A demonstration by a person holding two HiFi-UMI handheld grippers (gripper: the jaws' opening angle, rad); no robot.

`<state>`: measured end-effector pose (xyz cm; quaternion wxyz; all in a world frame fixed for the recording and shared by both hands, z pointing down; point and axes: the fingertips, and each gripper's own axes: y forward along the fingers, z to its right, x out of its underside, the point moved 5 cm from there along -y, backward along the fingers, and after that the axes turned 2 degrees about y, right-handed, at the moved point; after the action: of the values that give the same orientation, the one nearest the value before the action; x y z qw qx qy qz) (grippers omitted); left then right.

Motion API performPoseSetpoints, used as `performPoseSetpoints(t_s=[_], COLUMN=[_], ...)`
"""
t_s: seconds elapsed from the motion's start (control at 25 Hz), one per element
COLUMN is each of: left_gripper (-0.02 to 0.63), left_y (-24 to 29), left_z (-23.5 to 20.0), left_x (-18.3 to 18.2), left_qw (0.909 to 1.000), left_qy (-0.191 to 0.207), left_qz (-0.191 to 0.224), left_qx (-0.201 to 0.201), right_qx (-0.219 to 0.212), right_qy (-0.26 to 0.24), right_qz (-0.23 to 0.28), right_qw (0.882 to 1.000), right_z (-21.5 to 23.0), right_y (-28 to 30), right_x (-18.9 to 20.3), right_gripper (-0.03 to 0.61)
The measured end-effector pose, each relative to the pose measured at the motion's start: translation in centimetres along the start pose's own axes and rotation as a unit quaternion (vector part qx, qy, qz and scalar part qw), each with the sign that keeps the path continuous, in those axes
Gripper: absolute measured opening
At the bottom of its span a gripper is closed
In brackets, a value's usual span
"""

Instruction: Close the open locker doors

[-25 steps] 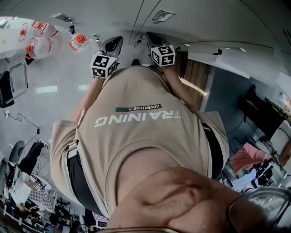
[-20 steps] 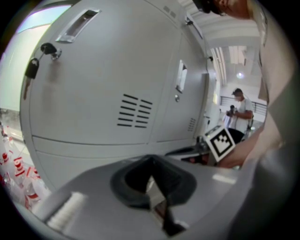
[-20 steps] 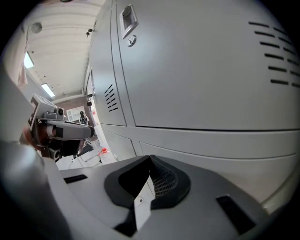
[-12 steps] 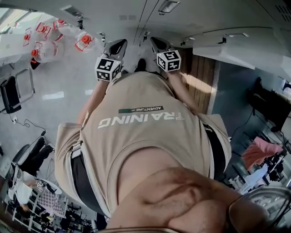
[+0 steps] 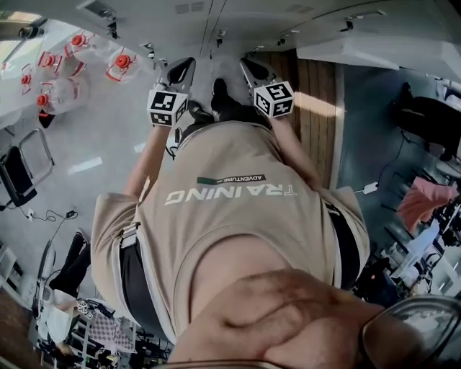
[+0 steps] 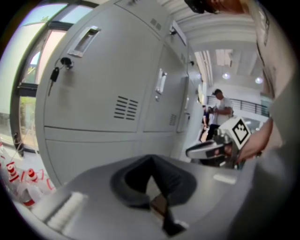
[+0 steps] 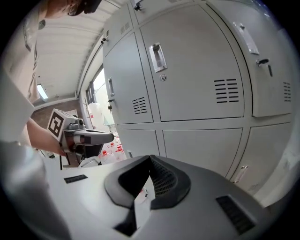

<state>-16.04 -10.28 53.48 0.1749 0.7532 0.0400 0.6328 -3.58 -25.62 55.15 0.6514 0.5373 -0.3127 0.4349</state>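
Observation:
Grey locker doors [image 6: 103, 79] fill the left gripper view, each with a recessed handle [image 6: 84, 38]; a key [image 6: 55, 74] hangs in one lock. The right gripper view shows more grey doors [image 7: 197, 70] that look flush with their frames. My left gripper [image 6: 152, 157] is shut on nothing and points at the lockers. My right gripper [image 7: 150, 157] is shut and empty too. In the head view both are held side by side in front of my body, the left gripper [image 5: 180, 72] and the right gripper [image 5: 253, 70]. The lockers' bottom edge [image 5: 216, 14] runs along the top there.
Large water bottles with red caps [image 5: 65, 65] lie on the floor at the left, by the lockers. A wooden floor strip [image 5: 313, 108] runs at the right. Office chairs [image 5: 18, 173] and desks stand around. Another person [image 6: 220, 110] stands far off down the room.
Both grippers have slid a little lower in the head view and spread slightly apart. My shoes have come into view between them. Neither jaw pair has opened.

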Motion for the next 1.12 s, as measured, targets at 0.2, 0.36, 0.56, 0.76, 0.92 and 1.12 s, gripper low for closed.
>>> performPoseSetpoints(t_s=[0.2, 0.36, 0.56, 0.76, 0.92, 1.12], left_gripper=[0.000, 0.000, 0.000, 0.000, 0.000, 0.000], left_y=[-0.6, -1.0, -1.4, -1.7, -1.7, -2.3], left_z=[2.0, 2.8, 4.0, 6.6, 8.1, 8.6], left_x=[-1.8, -4.9, -9.3, -13.0, -12.9, -11.5], left_qw=[0.9994, 0.9976, 0.9946, 0.9898, 0.9894, 0.9896], left_qy=[0.004, 0.008, 0.027, 0.059, 0.069, 0.041], left_qz=[0.032, 0.056, 0.087, 0.121, 0.116, 0.114], left_qx=[-0.009, -0.039, -0.049, -0.047, -0.054, -0.077], right_qx=[0.007, 0.019, -0.011, -0.030, -0.036, -0.058], right_qy=[-0.048, -0.064, -0.102, -0.100, -0.092, -0.105], right_qz=[0.015, 0.061, 0.107, 0.128, 0.146, 0.147], right_qw=[0.999, 0.996, 0.989, 0.986, 0.984, 0.982], right_z=[-0.9, -0.6, -1.1, -0.8, -0.6, -0.7], right_y=[-3.2, -4.7, -5.8, -7.6, -8.5, -8.6], right_x=[-1.2, -4.9, -9.6, -10.6, -11.3, -11.7], right_gripper=[0.015, 0.014, 0.014, 0.014, 0.014, 0.014])
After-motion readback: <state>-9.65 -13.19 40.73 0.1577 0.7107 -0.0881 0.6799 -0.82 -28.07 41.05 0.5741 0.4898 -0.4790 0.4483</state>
